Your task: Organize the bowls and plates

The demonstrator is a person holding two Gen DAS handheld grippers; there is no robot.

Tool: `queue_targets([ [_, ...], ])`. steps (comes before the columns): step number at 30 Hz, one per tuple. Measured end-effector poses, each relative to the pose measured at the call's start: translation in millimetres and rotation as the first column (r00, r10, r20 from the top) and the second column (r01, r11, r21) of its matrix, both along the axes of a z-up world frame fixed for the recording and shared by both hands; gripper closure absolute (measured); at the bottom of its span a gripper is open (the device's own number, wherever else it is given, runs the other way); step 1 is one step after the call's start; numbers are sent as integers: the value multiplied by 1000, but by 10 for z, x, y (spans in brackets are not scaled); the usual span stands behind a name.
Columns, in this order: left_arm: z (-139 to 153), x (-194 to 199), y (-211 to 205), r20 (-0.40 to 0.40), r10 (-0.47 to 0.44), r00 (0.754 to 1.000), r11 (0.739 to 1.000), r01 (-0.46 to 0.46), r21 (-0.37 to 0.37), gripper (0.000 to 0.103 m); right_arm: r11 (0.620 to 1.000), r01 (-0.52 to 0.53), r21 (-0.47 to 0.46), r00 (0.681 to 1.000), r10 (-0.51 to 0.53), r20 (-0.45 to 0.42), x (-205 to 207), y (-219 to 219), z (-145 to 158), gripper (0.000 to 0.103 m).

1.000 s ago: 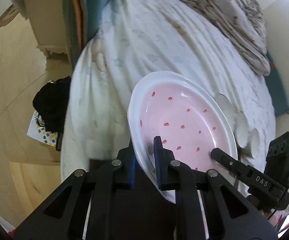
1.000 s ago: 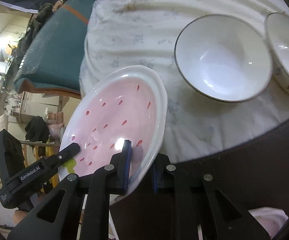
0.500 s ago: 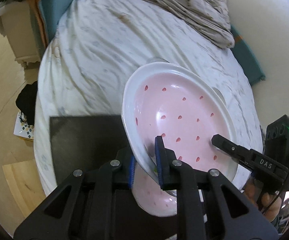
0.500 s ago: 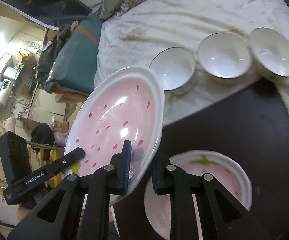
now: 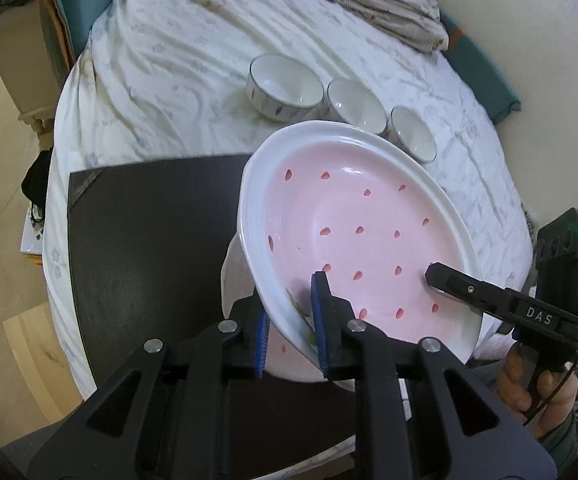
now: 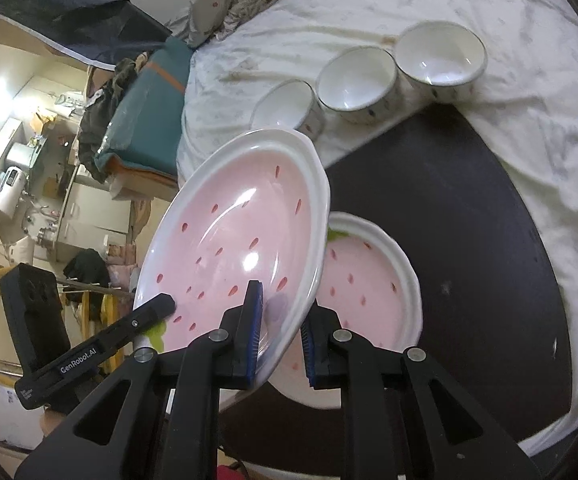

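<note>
Fingers of my left gripper (image 5: 291,330) and right gripper (image 6: 279,334) both clamp the rim of 1 pink plate (image 5: 353,236), held tilted above a second pink plate (image 6: 369,280) lying on the dark surface (image 6: 469,220). Beyond, 3 white bowls (image 5: 355,100) sit in a row on the bed (image 5: 169,60).

Pink seed-spotted plate (image 5: 353,236), white rim, tilted, clamped between both tongs. Matching plate (image 6: 369,280) flat beneath. Three white bowls (image 6: 355,84) rowed beyond.
</note>
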State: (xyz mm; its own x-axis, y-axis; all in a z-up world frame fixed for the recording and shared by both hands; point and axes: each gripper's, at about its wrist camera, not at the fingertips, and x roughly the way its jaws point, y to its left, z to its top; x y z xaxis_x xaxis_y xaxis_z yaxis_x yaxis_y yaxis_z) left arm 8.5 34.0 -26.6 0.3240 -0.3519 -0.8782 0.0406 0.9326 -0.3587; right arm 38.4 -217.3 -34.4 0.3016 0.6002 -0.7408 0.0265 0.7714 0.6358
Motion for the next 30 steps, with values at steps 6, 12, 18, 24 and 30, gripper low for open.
queue_targets([
  [6, -152, -120, -110, -32, -34, 999, 998, 36, 46, 86, 999, -40, 15, 999, 40, -32, -144, -86, -271, 83],
  [12, -310, -135, -116, -71, -33, 997, 998, 37, 57, 86, 998, -59, 9, 997, 59, -53, -180, -96, -452, 83],
  [18, -407, -117, -124, -92, -37, 995, 996, 45, 80, 85, 997, -71, 1, 994, 71, -81, -199, -88, -594, 83],
  [24, -461, -77, -91, -116, -21, 993, 996, 31, 86, 85, 997, -75, 0, 992, 75, -106, -161, -44, -687, 83],
  [30, -539, -45, -104, -146, -16, 989, 995, 30, 96, 84, 998, -68, 8, 989, 68, -128, -140, -43, -766, 83],
])
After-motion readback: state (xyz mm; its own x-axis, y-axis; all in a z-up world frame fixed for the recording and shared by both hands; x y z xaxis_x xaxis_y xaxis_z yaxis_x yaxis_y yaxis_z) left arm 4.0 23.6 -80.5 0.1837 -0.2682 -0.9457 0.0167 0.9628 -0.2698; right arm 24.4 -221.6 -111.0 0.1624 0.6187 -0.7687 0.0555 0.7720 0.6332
